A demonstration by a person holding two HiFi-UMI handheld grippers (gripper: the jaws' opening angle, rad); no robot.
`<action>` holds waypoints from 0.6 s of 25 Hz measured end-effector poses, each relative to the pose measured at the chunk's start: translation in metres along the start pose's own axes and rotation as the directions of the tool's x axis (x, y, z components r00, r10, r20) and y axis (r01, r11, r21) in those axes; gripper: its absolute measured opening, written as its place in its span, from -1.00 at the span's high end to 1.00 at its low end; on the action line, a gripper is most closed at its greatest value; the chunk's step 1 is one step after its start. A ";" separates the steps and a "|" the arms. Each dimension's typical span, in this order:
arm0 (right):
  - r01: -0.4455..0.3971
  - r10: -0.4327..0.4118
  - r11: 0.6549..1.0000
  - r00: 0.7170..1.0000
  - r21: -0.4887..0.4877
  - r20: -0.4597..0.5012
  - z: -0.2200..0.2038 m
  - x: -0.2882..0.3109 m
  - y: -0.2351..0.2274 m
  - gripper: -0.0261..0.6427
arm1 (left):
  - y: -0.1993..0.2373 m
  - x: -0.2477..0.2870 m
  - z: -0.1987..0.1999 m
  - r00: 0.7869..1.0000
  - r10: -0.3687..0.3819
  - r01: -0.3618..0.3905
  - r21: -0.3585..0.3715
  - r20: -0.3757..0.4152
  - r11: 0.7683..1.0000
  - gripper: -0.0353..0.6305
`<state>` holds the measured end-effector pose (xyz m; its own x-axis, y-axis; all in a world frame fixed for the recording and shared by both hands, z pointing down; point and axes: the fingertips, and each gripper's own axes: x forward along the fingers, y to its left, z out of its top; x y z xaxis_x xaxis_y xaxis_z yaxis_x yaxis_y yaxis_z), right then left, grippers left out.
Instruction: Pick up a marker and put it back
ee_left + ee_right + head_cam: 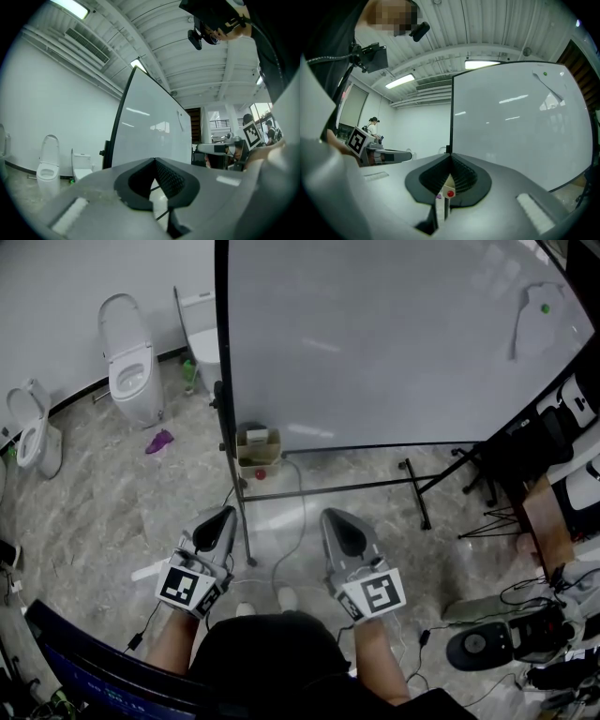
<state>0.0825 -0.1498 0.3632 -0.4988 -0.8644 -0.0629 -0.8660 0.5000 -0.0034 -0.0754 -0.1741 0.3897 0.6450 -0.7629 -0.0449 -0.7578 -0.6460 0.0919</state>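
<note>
On the floor (pixel 112 512) at the far left, two toilets (pixel 131 371) are seen, well apart from anything the task needs. Next comes the left gripper (pixel 225 517), held low before the person, its jaws brought together with nothing between them. Ahead of it and a little to its right, a small box (pixel 258 451) stands at the foot of the whiteboard (pixel 394 343), with a red thing (pixel 260 472) just in front of it. No marker can be made out for certain in any view. It is judged to lie in or by that box, so its long axis cannot be told. The right gripper (pixel 337 521) is held beside the left one, its jaws likewise closed tight and empty. The box lies forward of both grippers and between their lines, somewhat nearer the left one. Either pair of jaws would have to be opened before a grasp. High on the board at the right, a green spot (pixel 545 307) is too small to name.

The layout is given only by the head view. In the right gripper view, the box and red thing are framed in the gap under the closed tips. In the left gripper view, only board and toilets are shown.
</note>
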 end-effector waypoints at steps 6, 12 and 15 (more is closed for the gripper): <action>-0.001 0.002 1.000 1.000 0.007 -0.002 -0.002 0.002 -0.001 0.89 | 0.001 0.001 -0.003 1.000 0.006 -0.006 -0.001 -0.007 1.000 0.88; -0.005 0.005 1.000 1.000 0.010 0.000 -0.005 0.005 -0.004 0.89 | 0.004 0.005 -0.003 1.000 0.012 -0.012 0.009 -0.009 1.000 0.88; -0.015 0.015 1.000 1.000 0.011 0.001 -0.006 0.008 -0.004 0.89 | 0.005 0.006 -0.002 1.000 0.020 -0.020 0.013 -0.005 1.000 0.88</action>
<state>0.0814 -0.1591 0.3692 -0.5117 -0.8568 -0.0641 -0.8580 0.5134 -0.0138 -0.0753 -0.1821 0.3922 0.6303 -0.7754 -0.0378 -0.7715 -0.6311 0.0801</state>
